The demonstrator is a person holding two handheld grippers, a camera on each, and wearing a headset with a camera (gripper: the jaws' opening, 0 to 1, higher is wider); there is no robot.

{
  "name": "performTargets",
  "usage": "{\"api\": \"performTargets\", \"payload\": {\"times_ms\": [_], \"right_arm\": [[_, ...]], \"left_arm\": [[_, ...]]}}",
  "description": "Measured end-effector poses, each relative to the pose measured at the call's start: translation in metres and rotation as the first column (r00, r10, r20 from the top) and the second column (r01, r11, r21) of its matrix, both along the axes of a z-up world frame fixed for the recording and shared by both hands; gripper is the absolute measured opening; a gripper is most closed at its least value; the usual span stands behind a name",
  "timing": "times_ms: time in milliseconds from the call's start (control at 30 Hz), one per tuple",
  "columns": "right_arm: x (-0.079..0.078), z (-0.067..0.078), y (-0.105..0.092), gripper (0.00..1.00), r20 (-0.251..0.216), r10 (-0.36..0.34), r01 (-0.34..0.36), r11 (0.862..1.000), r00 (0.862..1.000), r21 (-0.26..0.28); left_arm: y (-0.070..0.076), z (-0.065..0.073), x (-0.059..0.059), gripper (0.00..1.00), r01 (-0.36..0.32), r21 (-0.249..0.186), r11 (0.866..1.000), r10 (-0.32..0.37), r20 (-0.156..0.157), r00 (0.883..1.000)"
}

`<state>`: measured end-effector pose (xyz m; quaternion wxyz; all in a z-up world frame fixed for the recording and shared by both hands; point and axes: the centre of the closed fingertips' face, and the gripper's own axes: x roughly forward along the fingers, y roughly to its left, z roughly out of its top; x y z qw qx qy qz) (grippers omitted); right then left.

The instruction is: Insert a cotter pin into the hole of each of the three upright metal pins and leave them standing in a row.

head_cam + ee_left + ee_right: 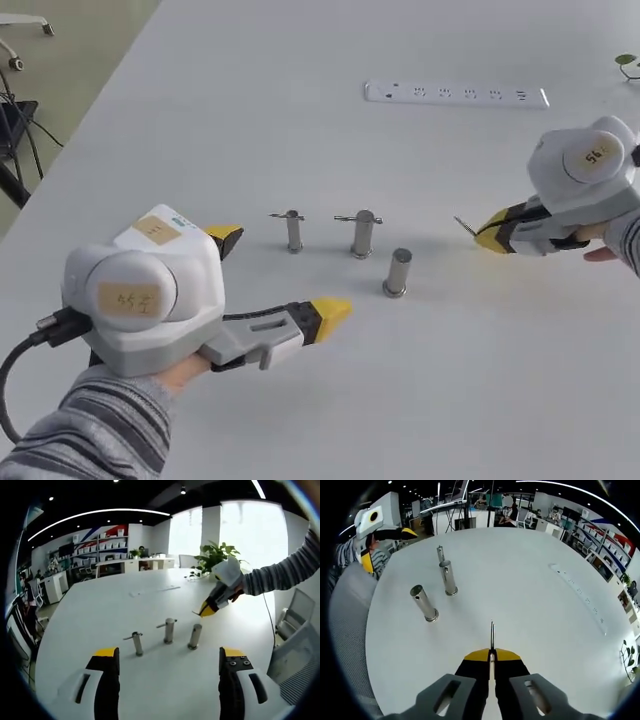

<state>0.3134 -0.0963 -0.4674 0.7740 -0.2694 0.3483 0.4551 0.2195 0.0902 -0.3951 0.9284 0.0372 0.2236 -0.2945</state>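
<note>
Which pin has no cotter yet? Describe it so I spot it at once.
On the white table, nearer than the power strip, three pins stand. Take the right-hand pin, set nearer than the rest. Its top is bare, while the left pin and middle pin each carry a cotter.

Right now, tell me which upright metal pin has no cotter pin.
The rightmost pin, set forward, nearest the right tool: its top is bare. The left pin and middle pin each carry a cotter pin.
</note>
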Motion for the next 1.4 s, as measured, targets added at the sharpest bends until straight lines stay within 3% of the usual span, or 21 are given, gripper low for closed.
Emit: {"api": "performTargets", "payload": {"times_ms": [267,467,633,833,933,1100,1233,1300,1367,1400], "right_arm": [[-0.015,0.032,0.022,0.0,0.103,0.077,-0.083,0.995,0.992,0.057],[-0.03,0.052,0.045,0.0,0.169,0.152,-0.169,0.981,0.974,0.091],[-0.045,0.064,0.064,0.0,0.201,0.215,-0.239,0.965,0.956,0.105],[-0.057,0.071,0.08,0.0,0.238,0.298,-0.329,0.939,0.924,0.102],[-0.068,0.072,0.089,0.0,0.262,0.352,-0.383,0.92,0.899,0.078],[-0.085,0.073,0.098,0.0,0.269,0.415,-0.442,0.896,0.869,0.045],[-0.087,0.072,0.1,0.0,0.281,0.437,-0.463,0.886,0.855,0.031],[-0.091,0.072,0.101,0.0,0.282,0.456,-0.48,0.877,0.844,0.016],[-0.095,0.071,0.102,0.0,0.29,0.48,-0.499,0.866,0.828,-0.01],[-0.097,0.072,0.103,0.0,0.289,0.487,-0.506,0.863,0.824,-0.011]], "left_arm": [[-0.012,0.01,0.001,0.7,0.043,-0.019,0.999,-0.043,0.011,0.999],[-0.025,0.015,0.001,0.64,0.075,-0.041,0.996,-0.075,0.001,0.997],[-0.038,0.022,0.001,0.6,0.089,-0.141,0.986,-0.096,-0.04,0.995],[-0.046,0.024,0.002,0.52,0.105,-0.174,0.979,-0.118,-0.067,0.991],[-0.05,0.018,-0.001,0.43,0.095,-0.205,0.974,-0.124,-0.136,0.983],[-0.054,0.016,-0.001,0.35,0.096,-0.221,0.971,-0.13,-0.147,0.981],[-0.058,0.016,-0.002,0.25,0.096,-0.234,0.968,-0.135,-0.16,0.978],[-0.061,0.018,-0.003,0.18,0.096,-0.26,0.961,-0.141,-0.16,0.977],[-0.065,0.02,-0.005,0.14,0.093,-0.301,0.949,-0.153,-0.183,0.971],[-0.065,0.02,-0.005,0.13,0.093,-0.3,0.95,-0.152,-0.183,0.971]]}}
